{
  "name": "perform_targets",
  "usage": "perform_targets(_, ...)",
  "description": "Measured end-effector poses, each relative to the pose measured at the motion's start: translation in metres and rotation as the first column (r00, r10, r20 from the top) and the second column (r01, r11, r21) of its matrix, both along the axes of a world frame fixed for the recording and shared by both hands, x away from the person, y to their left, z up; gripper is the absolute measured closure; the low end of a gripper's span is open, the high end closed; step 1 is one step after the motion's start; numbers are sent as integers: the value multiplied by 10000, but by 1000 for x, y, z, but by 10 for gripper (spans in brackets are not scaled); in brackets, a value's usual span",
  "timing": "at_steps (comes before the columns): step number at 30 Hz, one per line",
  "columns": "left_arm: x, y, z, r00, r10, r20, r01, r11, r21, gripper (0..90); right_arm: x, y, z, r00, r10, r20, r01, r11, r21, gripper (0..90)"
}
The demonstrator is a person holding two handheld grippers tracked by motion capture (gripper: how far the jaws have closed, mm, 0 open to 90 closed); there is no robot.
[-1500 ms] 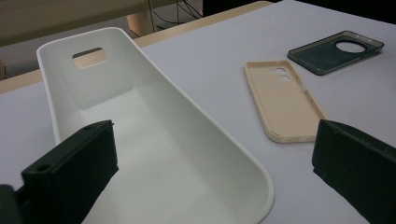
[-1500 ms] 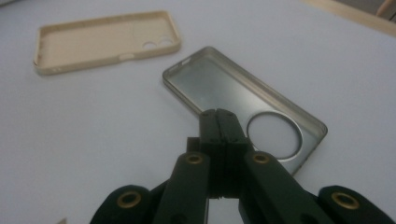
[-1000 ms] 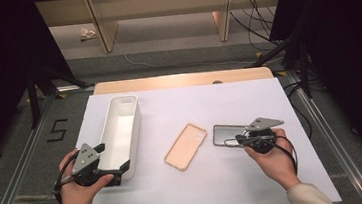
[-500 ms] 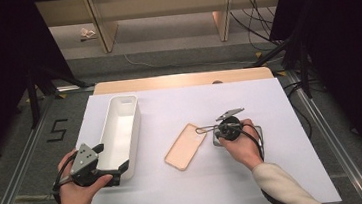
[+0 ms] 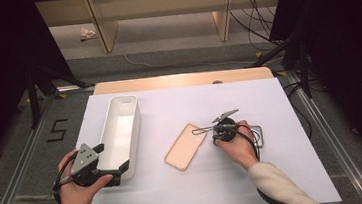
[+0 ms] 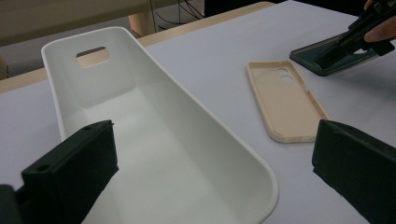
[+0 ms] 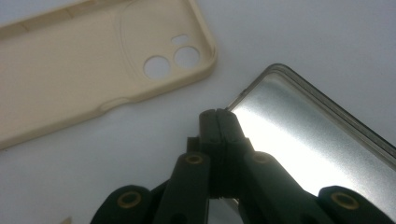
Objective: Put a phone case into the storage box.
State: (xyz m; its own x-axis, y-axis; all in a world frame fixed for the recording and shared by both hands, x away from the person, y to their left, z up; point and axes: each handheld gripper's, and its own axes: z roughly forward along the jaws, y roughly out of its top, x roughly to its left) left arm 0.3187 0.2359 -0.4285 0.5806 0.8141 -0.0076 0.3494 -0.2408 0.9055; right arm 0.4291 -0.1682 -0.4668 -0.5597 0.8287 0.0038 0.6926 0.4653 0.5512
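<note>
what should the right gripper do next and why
Probably nudge the phone toward the beige case. The right gripper is shut, its tip at the phone's corner, and the case lies open-side up just beside it.

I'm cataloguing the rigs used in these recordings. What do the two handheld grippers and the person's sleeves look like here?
Both are black two-jaw tools. The left gripper carries a grey three-cornered plate with small dark marks on top and has broad, blocky jaws. The right gripper has linked black arms with brass-coloured pivot pins, a grey plate too, and a black cable trailing back. The right forearm wears a cream sleeve.
</note>
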Motion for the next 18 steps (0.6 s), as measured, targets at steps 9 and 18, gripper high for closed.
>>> perform_targets(9,0,0,0,10000,6,-12,-6,10000,-17,0,0,-1,-2,9994,48,-353,-53,9999,-140,900)
perform_targets(18,0,0,0,10000,-4,-16,4,10000,-28,0,-2,0,1,9963,322,-794,-361,9981,-491,900)
